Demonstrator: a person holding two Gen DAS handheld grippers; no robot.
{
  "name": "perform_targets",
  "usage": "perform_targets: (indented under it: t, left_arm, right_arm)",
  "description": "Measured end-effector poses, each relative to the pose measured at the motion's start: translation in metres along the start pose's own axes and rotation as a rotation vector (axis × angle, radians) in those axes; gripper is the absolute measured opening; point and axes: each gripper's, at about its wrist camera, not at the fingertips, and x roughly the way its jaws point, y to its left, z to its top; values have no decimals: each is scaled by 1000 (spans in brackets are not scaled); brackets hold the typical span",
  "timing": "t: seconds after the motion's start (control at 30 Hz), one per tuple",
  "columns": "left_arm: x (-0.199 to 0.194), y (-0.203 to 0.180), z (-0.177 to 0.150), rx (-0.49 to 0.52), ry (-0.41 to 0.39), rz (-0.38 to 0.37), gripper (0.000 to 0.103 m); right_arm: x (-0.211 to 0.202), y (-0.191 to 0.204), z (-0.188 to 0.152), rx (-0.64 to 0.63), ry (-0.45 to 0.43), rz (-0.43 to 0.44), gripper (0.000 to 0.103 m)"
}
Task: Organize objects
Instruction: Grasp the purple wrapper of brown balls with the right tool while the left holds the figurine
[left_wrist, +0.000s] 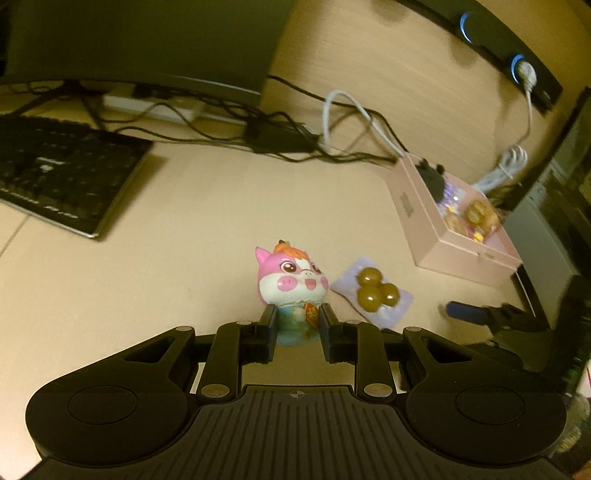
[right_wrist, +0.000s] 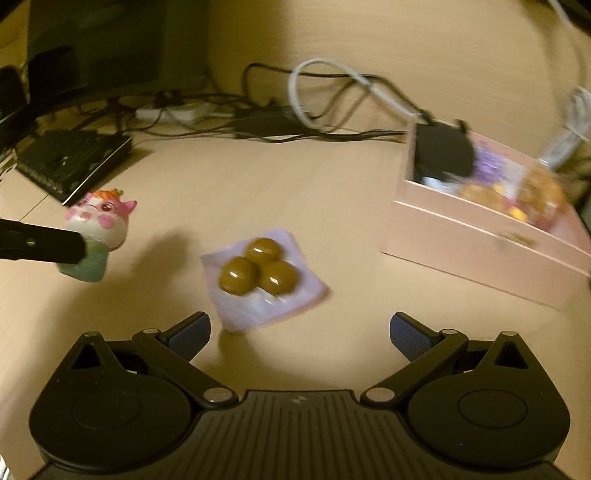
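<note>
My left gripper (left_wrist: 297, 318) is shut on the teal base of a pink pig figurine (left_wrist: 293, 288), held just above the desk; the same pig figurine (right_wrist: 98, 236) shows at the left of the right wrist view, clamped by a black finger (right_wrist: 55, 245). A pale purple packet with three brown balls (right_wrist: 258, 275) lies on the desk ahead of my right gripper (right_wrist: 300, 330), which stands open and empty. The packet (left_wrist: 373, 290) sits just right of the pig. A pink box (left_wrist: 439, 218) holding several snacks and a dark item stands at the right.
A black keyboard (left_wrist: 59, 177) lies at the left under a monitor (left_wrist: 140, 40). Tangled black and white cables (left_wrist: 295, 136) run along the back of the desk. A black power strip with blue-lit sockets (left_wrist: 517, 62) is on the wall.
</note>
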Motion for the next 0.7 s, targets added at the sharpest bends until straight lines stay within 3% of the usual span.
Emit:
perform_targets:
  t: [0.37,0.43,0.57,0.7]
  left_arm:
    - [-9,28,3,-64,-13,-8,27]
    - [-10,29,5,-67,-19,-12,27]
    - [-5,27,7,-62,-3,-26,27]
    - [5,23,4,-54,26,-48,27]
  right_arm:
    - [41,13,27,1,34,36,103]
    - [43,15,30,5,34,43,99]
    - [40,18,33,-15,24,47,83]
    - [33,15,30,-15,28,57,79]
